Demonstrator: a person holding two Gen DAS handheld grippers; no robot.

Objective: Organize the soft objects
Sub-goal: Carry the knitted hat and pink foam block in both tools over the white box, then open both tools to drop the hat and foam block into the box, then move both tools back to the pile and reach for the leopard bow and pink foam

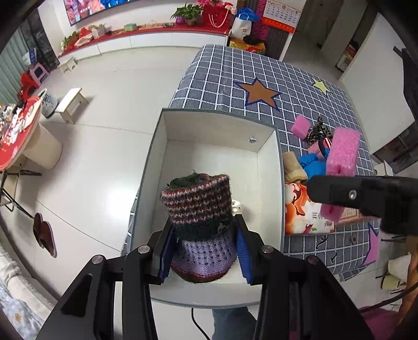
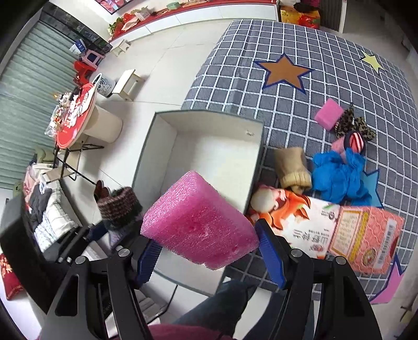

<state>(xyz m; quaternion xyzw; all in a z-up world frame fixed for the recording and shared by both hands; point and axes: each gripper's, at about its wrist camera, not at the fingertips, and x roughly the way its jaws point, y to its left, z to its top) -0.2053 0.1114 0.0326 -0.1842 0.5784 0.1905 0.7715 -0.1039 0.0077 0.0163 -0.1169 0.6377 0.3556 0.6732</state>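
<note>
Your left hand-held gripper [image 1: 205, 253] clamped the knitted hat [image 1: 201, 225] above the white box [image 1: 222, 136], while your right hand-held gripper [image 2: 209, 257] clamped the pink foam block [image 2: 198, 219].

A home living room: wall television [image 1: 86, 9], potted plant [image 1: 186, 13], wall calendar [image 1: 280, 14], slippers [image 1: 44, 234] on tiled floor.

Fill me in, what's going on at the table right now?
A person is sorting soft things into a box on the checked table. The left gripper is shut on a knitted hat held over the box. The right gripper is shut on a pink sponge near the box's edge. A second sponge, a blue cloth, a beige sock and a leopard bow lie on the table.
</note>
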